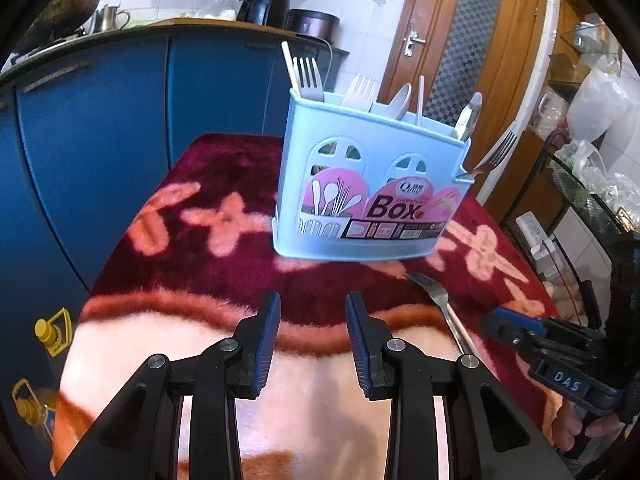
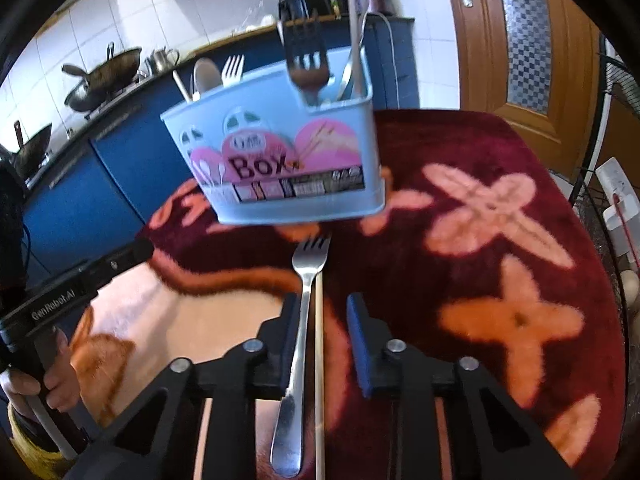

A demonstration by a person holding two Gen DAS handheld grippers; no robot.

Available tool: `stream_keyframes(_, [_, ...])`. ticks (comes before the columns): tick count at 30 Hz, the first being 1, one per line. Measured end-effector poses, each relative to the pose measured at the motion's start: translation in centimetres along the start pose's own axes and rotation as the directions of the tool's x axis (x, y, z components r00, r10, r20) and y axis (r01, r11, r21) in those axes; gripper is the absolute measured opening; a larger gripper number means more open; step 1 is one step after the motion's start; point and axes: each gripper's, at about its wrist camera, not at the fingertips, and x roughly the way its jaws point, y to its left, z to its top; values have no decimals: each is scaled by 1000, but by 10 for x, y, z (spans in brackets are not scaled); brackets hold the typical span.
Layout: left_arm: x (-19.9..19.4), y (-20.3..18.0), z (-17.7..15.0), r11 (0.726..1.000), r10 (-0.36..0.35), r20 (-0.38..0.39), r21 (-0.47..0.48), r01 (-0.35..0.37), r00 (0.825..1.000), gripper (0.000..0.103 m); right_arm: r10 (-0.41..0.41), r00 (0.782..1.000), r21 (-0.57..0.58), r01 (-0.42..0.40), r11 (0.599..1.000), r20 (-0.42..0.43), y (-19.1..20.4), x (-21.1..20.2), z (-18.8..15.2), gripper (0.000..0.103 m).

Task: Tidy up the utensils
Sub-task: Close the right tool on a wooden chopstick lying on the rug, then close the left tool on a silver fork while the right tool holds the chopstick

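Observation:
A pale blue utensil box [image 1: 360, 168] [image 2: 280, 160] stands on the red flowered cloth [image 1: 208, 184], holding white plastic forks, a spoon, chopsticks and metal cutlery. A metal fork [image 1: 496, 152] leans out at its right end. In front of the box a metal fork [image 2: 310, 256] [image 1: 436, 292] and a pale chopstick [image 2: 319, 320] lie side by side. My right gripper [image 2: 323, 302] is low over them with both between its jaws; the fork handle runs along the left pad and a gap shows at the right pad. My left gripper [image 1: 314, 300] stands open over the cloth with nothing in it.
Blue cabinets [image 1: 100, 120] run along the left and back, with woks [image 2: 104, 72] and an air fryer [image 1: 264, 2] on the counter. A wooden door [image 1: 464, 48] is behind. A wire rack [image 1: 580, 200] with plastic bags stands at the right. A hand [image 2: 44, 376] holds the left tool.

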Motion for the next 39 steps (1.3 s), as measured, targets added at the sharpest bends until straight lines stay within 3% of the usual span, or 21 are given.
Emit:
stream_keyframes(5, [5,3,-2,1000,-3,-15,-9,3,1000,34,-34,998,-30,32,999,-54,2,11,-5,15])
stream_keyframes(18, [14,9,-6,999,-21,-41,-35,19,999,34,-76,992,-88,67,994,-104,9,28,0,13])
stream_keyframes(22, [15,7,-7,999,-23,-47,-33,21,999,34,-65,994,-48,61,997,-89,3,25,1,6])
stream_keyframes(32, [18,-8,-5,999,-53,-68,-7,52,996,34,-80,997,49,79,996,3,-25,3,3,6])
stream_keyframes(39, [26,-31,-2,995,-99,-84,26,101,992,34,-81,996,136,77,988,21,-50,-2,0,6])
